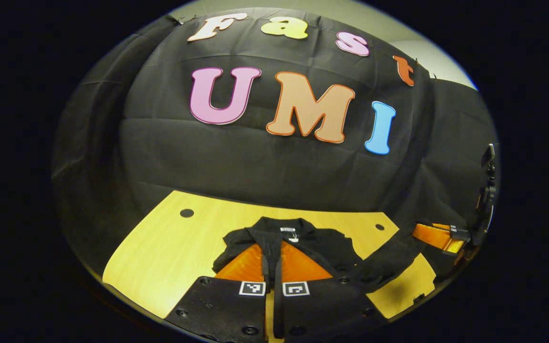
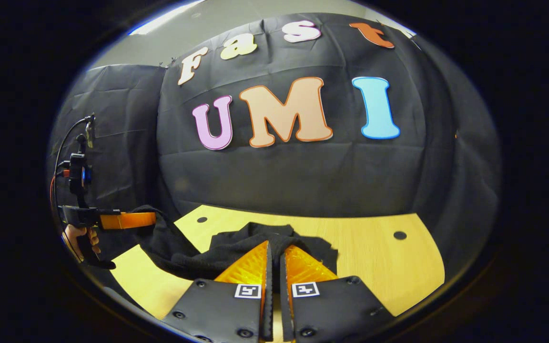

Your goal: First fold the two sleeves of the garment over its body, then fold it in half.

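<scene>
A black garment (image 1: 322,247) lies bunched on the wooden table (image 1: 160,247), its collar with a white label (image 1: 288,230) toward the booth wall. My left gripper (image 1: 272,247) is shut on a fold of its cloth. A band of the cloth stretches right and slightly up to my right gripper (image 1: 420,232), which pinches it above the table. In the right gripper view my right gripper (image 2: 275,245) is shut on the black garment (image 2: 236,247). The cloth runs left to my left gripper (image 2: 152,219), held by a hand (image 2: 81,237) and shut on the cloth's raised end.
The table (image 2: 374,257) has small round holes near its far corners (image 1: 187,213) (image 2: 400,235). Black cloth walls close the booth behind and at both sides. Bare tabletop lies left of the garment in the left gripper view and right of it in the right gripper view.
</scene>
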